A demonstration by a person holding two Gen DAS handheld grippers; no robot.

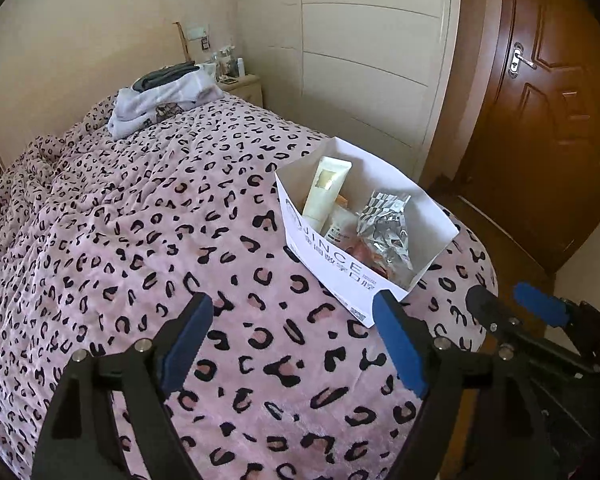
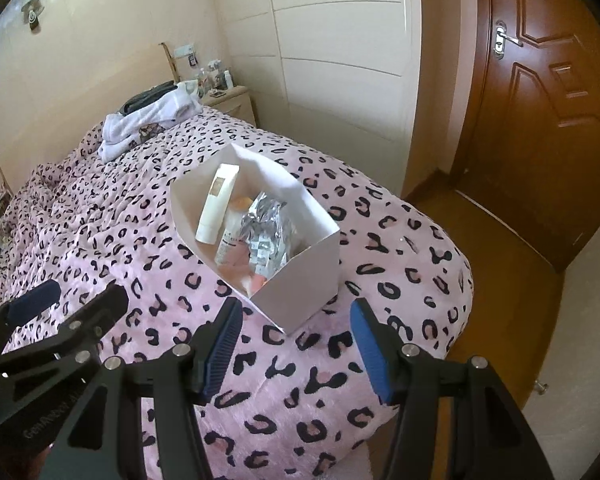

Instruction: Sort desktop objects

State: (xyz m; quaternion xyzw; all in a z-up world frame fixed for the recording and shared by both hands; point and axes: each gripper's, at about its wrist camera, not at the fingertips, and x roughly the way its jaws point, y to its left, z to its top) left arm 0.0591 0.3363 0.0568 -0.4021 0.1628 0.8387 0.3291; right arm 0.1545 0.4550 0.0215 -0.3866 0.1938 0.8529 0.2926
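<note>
A white cardboard box [image 1: 332, 272] [image 2: 300, 280] stands on the pink leopard-print bedcover [image 1: 140, 220] [image 2: 380, 260] near the foot of the bed. Inside lie a cream tube [image 1: 326, 192] [image 2: 216, 204], a crumpled silver foil pack [image 1: 384, 228] [image 2: 264, 232], a small white packet [image 1: 338, 232] and pinkish items [image 2: 236, 264]. My left gripper [image 1: 296, 316] hangs open above the cover, just short of the box's near wall, nothing between its blue pads. My right gripper [image 2: 296, 328] is open too, in front of the box's near corner, and empty. In each view the other gripper shows at the edge.
Folded white and dark clothes [image 1: 160, 96] [image 2: 148, 120] lie at the bed's head. A nightstand [image 1: 240, 84] [image 2: 228, 100] with small bottles stands behind. A cream wardrobe [image 1: 360, 60] and a brown door [image 1: 548, 100] [image 2: 548, 100] are to the right, with wooden floor [image 2: 480, 248] past the bed's edge.
</note>
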